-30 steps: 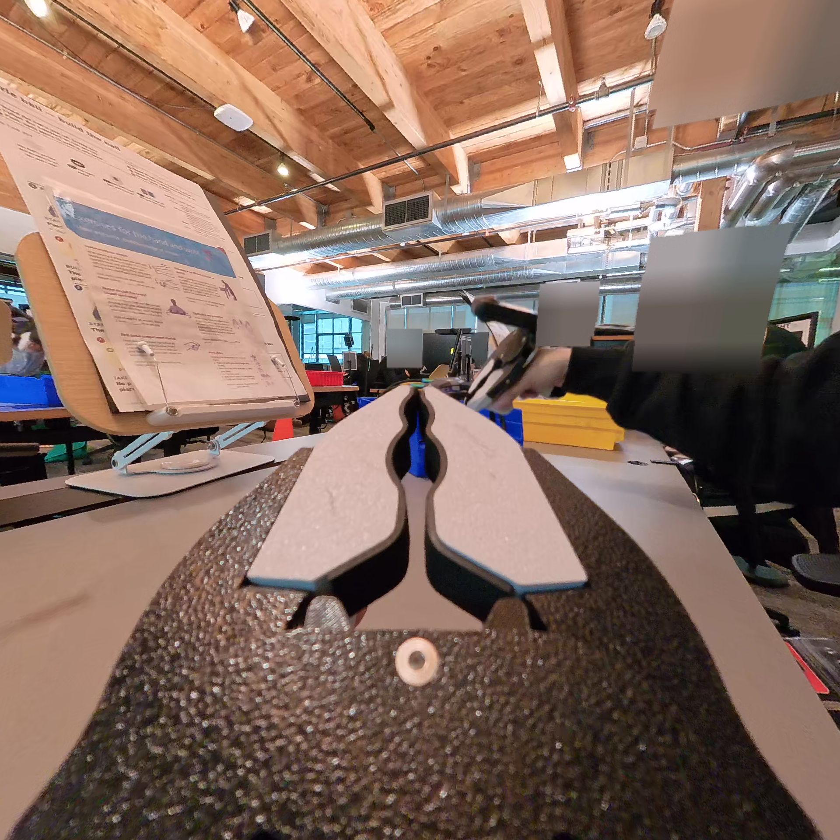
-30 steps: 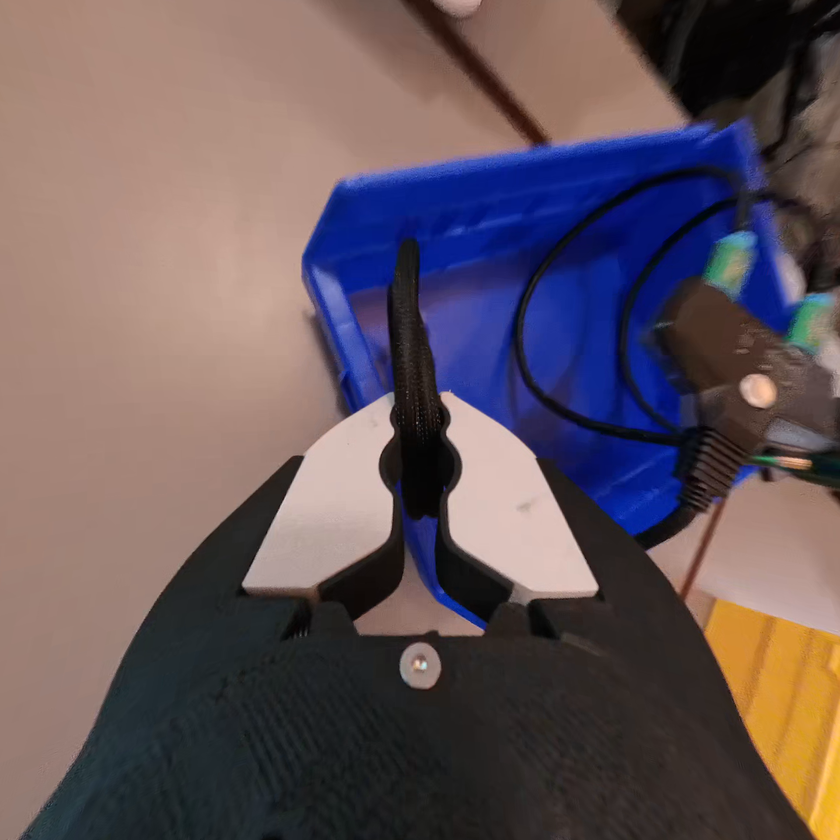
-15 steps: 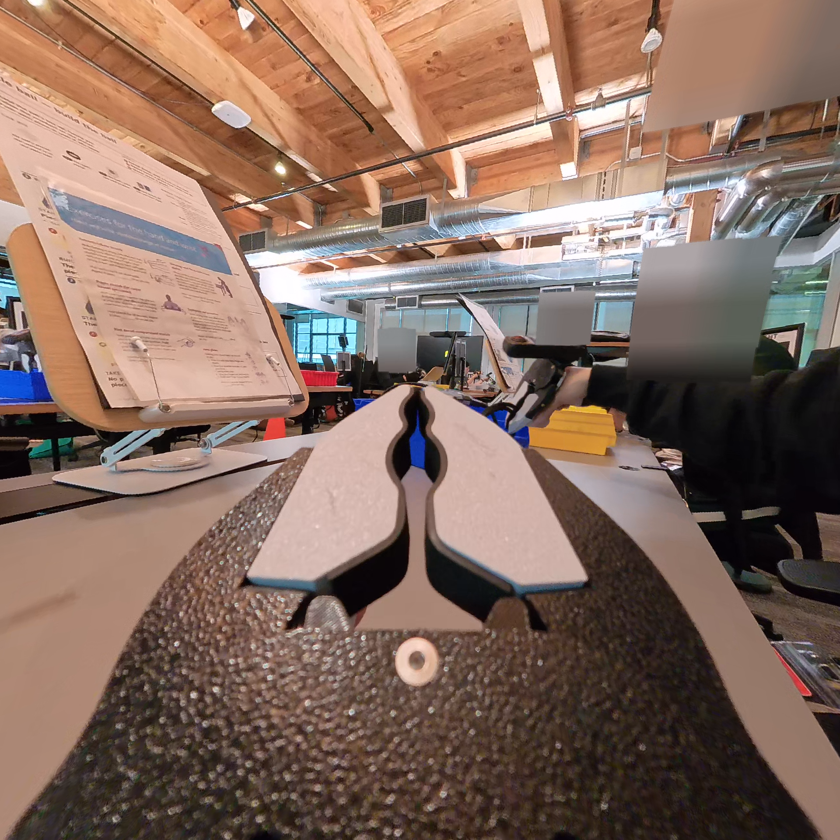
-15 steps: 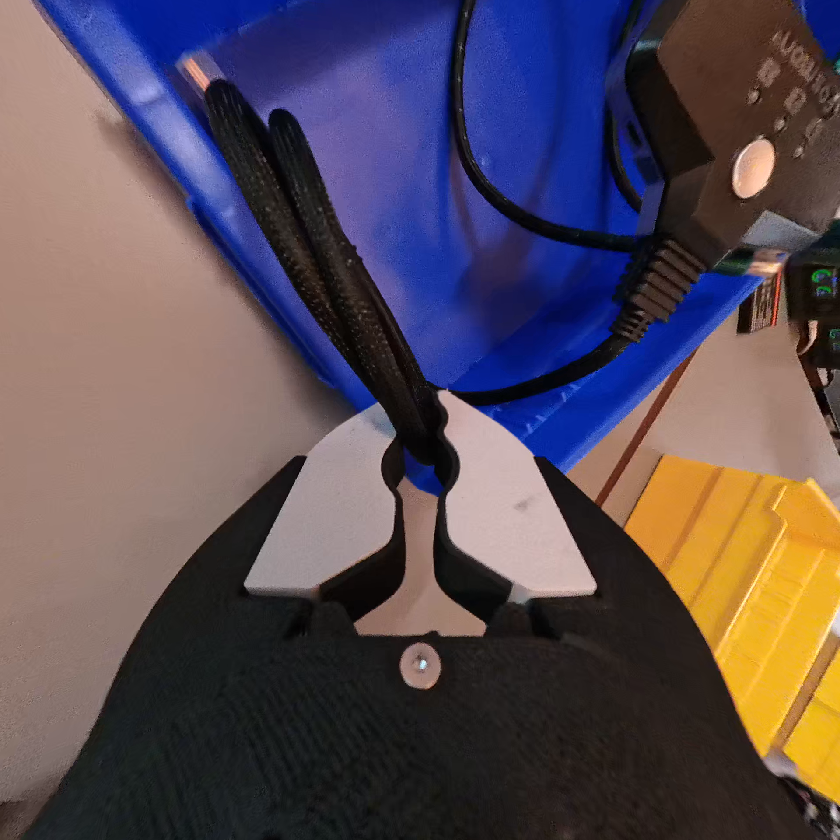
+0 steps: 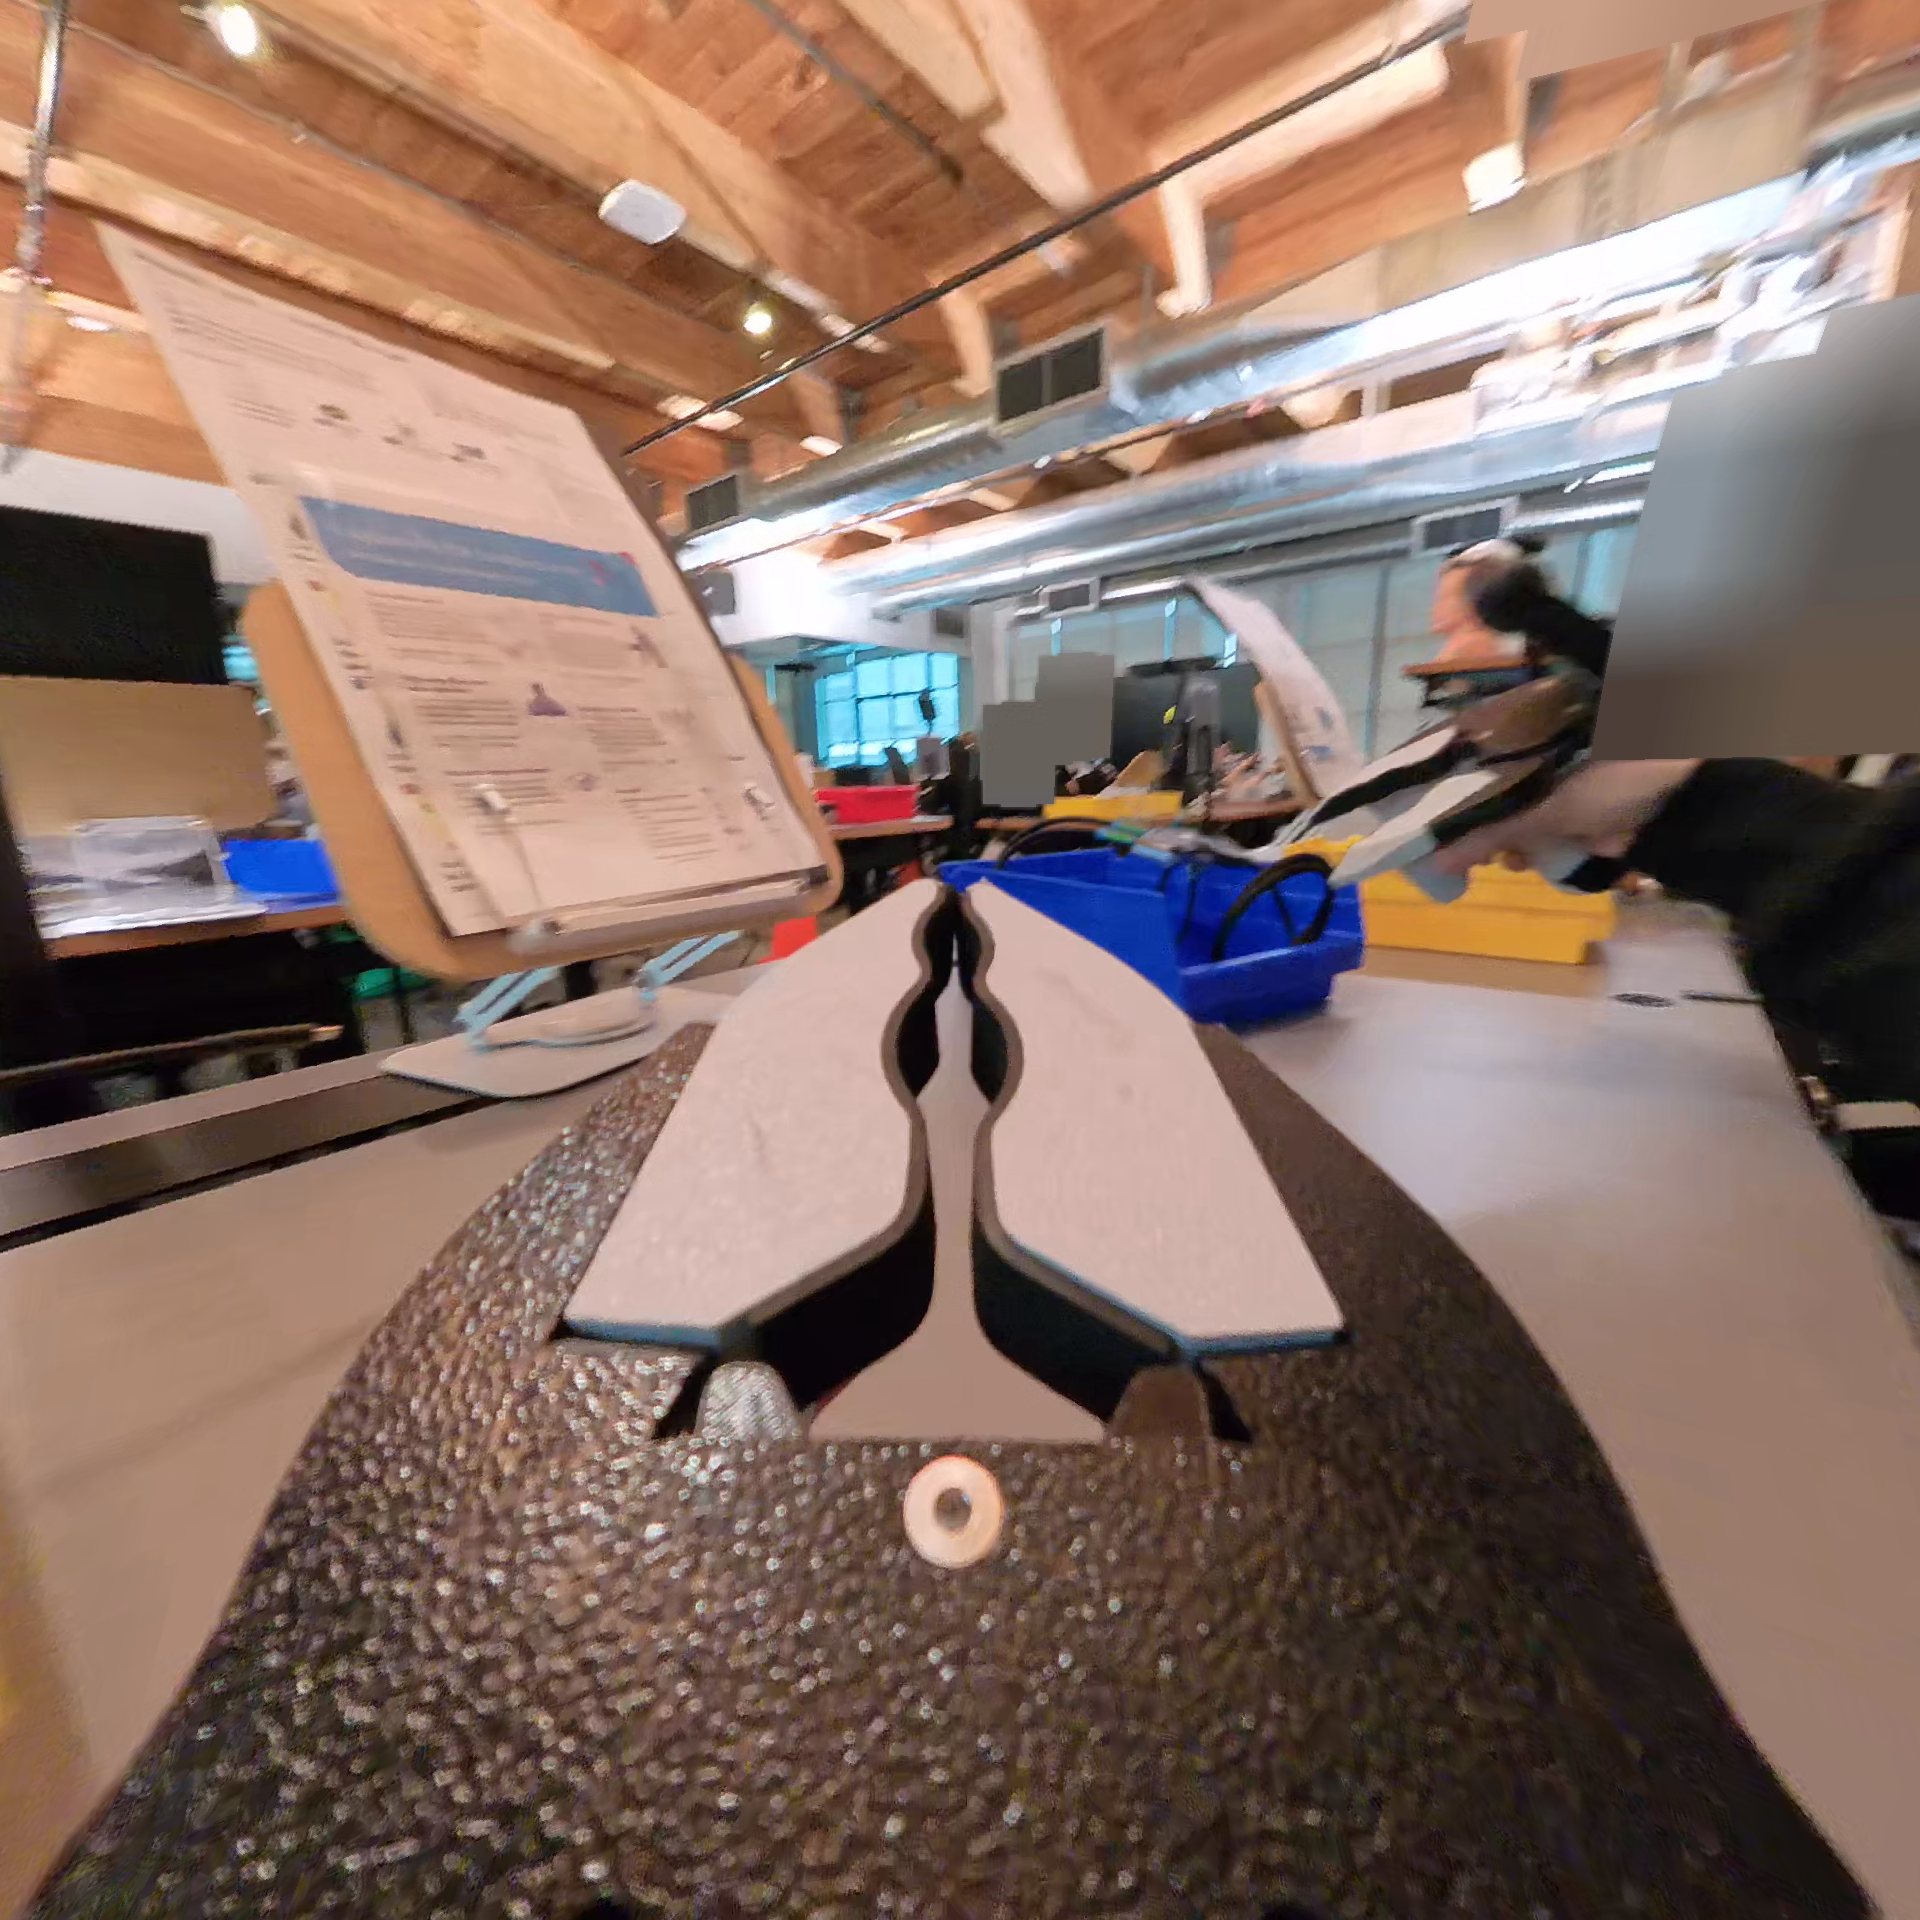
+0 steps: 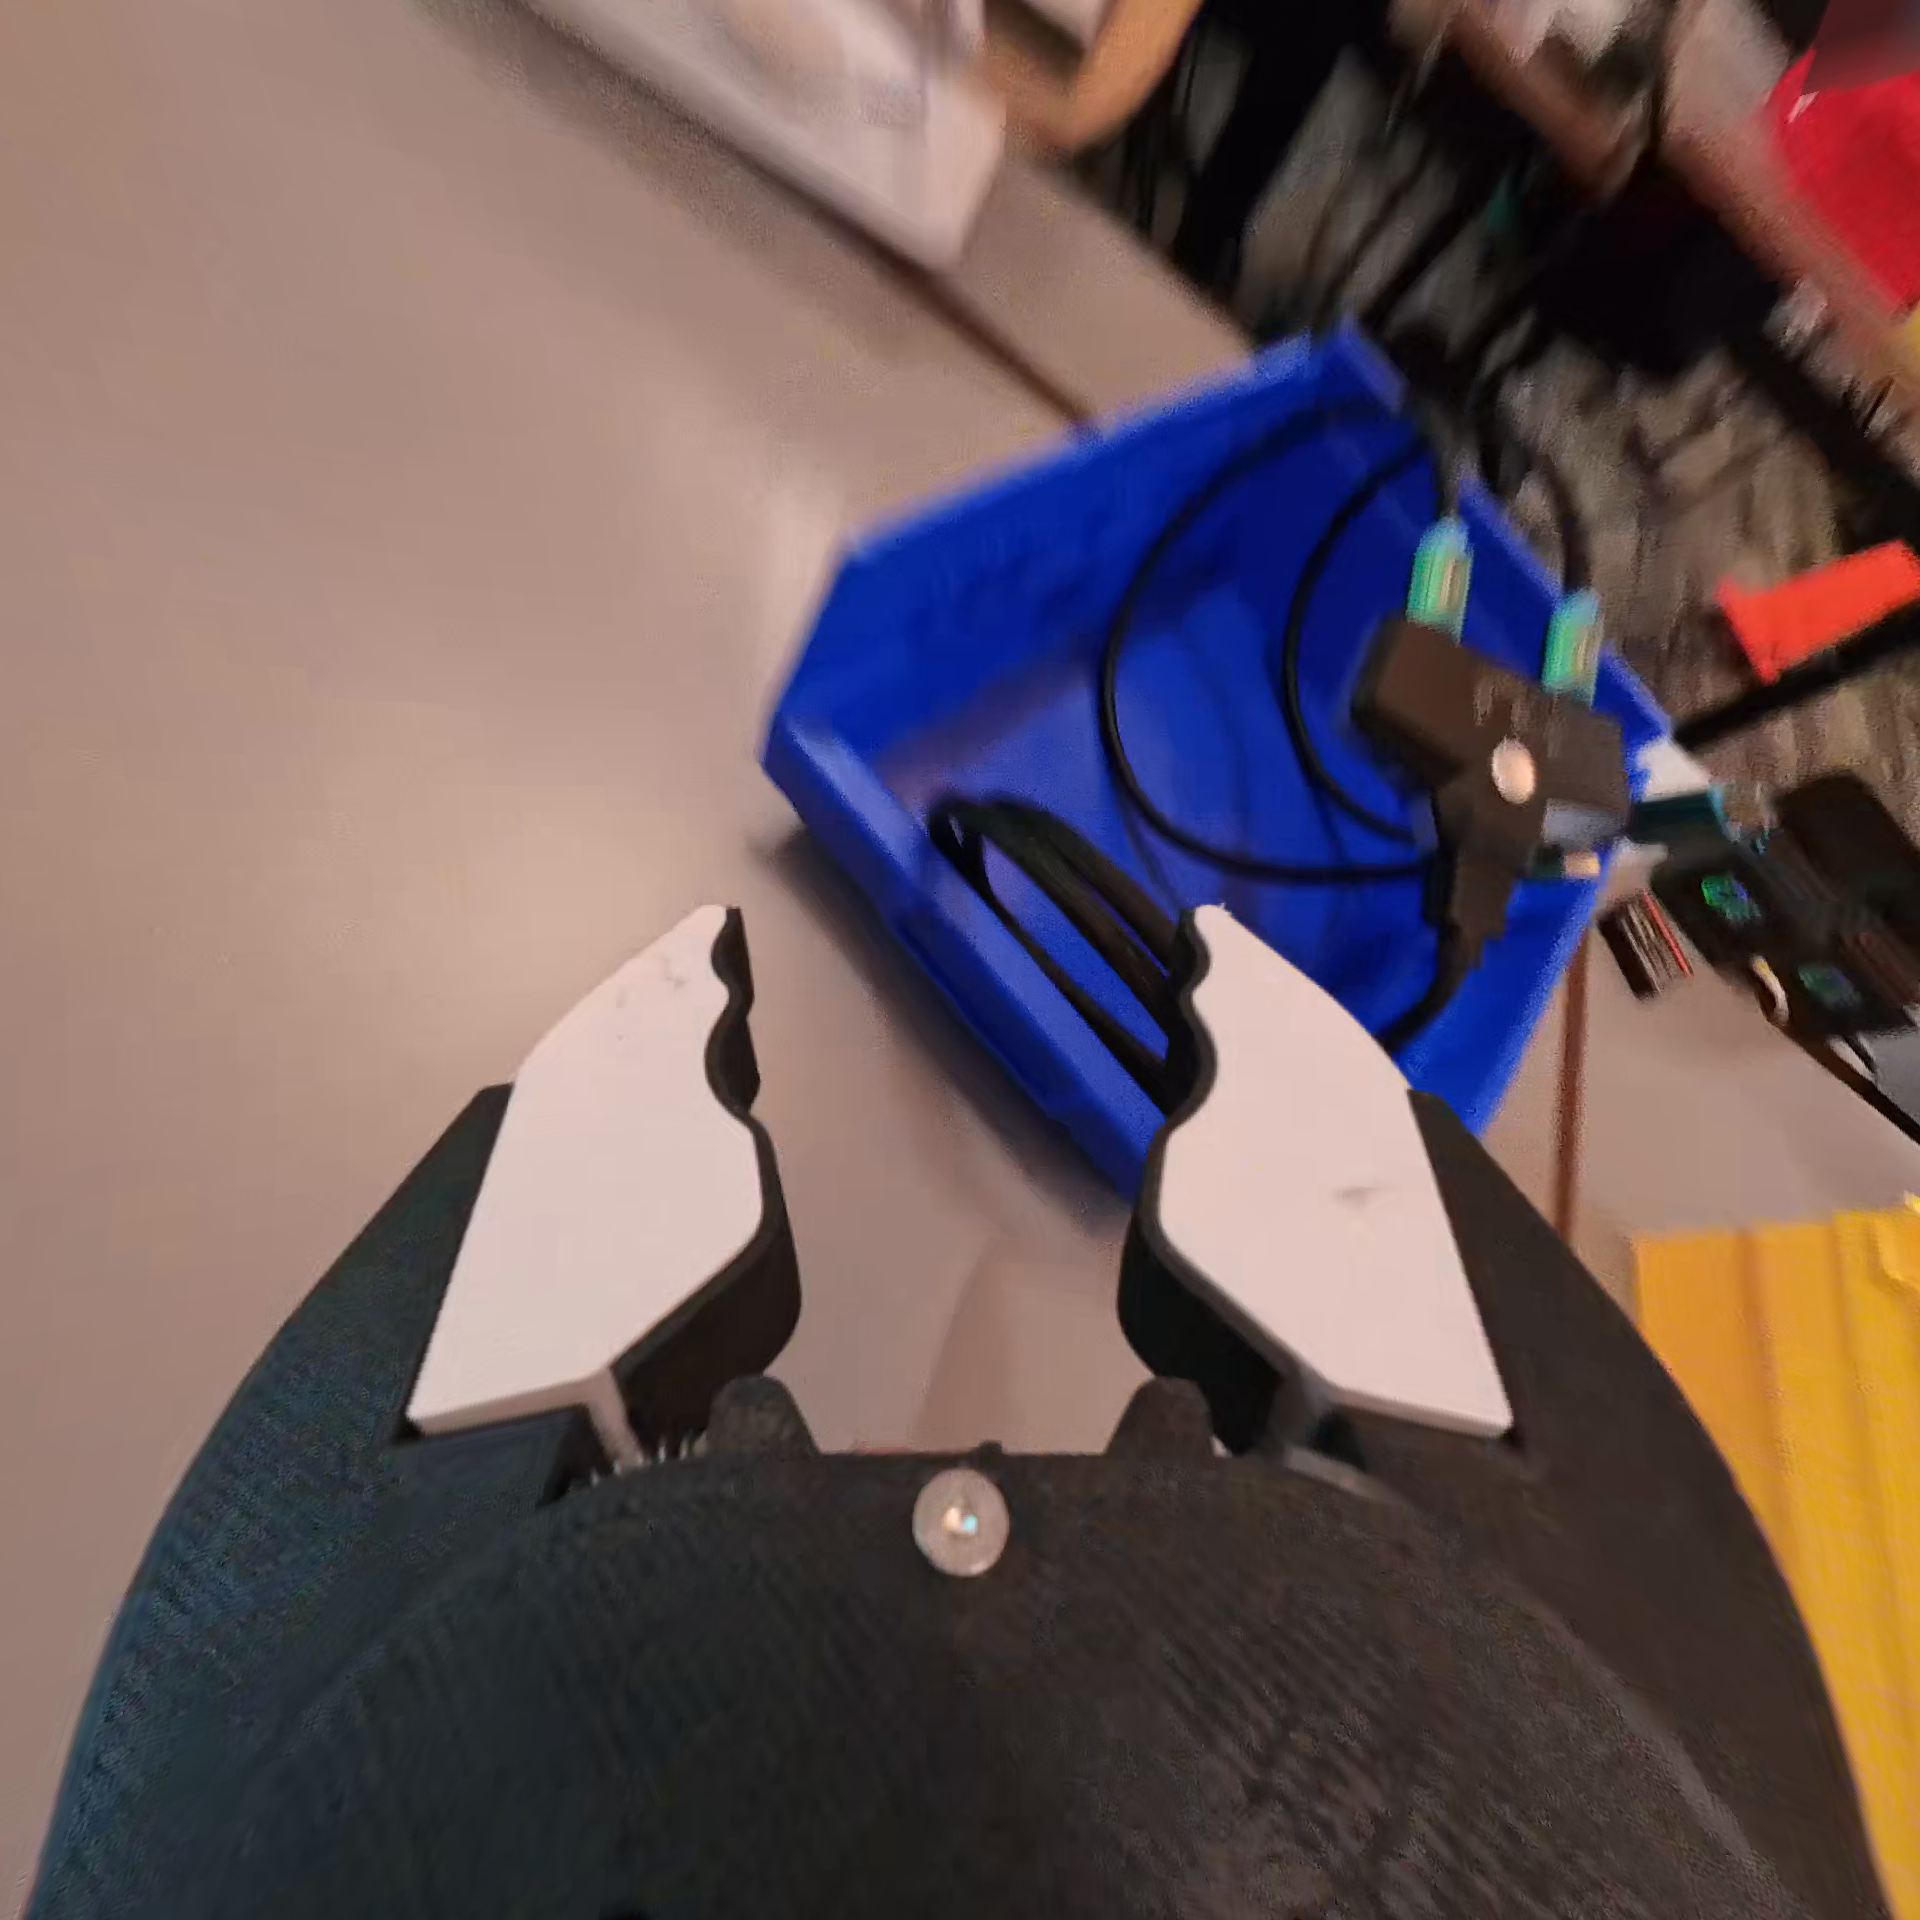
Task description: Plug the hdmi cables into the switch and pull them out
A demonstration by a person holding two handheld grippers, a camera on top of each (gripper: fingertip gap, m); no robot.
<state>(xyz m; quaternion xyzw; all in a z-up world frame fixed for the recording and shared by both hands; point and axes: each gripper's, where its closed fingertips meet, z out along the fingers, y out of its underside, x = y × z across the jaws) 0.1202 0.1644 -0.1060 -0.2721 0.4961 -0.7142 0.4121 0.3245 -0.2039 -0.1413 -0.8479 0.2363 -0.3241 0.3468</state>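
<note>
A blue bin [image 6: 862, 790] on the grey table holds a black HDMI switch [image 6: 1496, 727] with teal-ended plugs [image 6: 1444, 571], thin black cables [image 6: 1195, 727] and a looped black braided cable [image 6: 1049, 935]. My right gripper [image 6: 961, 925] is open and empty, just in front of the bin's near corner, and the braided loop lies beside its right finger. My left gripper [image 5: 954, 914] is shut on nothing, low over the table and well short of the bin [image 5: 1195, 925]. The right gripper [image 5: 1382, 821] also shows there, above the bin's right end.
A document stand with a printed sheet [image 5: 499, 675] stands at the back left of the table. A yellow bin [image 6: 1787, 1455] sits right of the blue one and also shows in the left wrist view [image 5: 1486, 914]. A person's dark sleeve [image 5: 1787, 862] reaches in from the right.
My right gripper has opened and let go of the braided cable, which now lies in the bin, and it has drawn back. The left wrist view has swung left, so the bin shows to its right.
</note>
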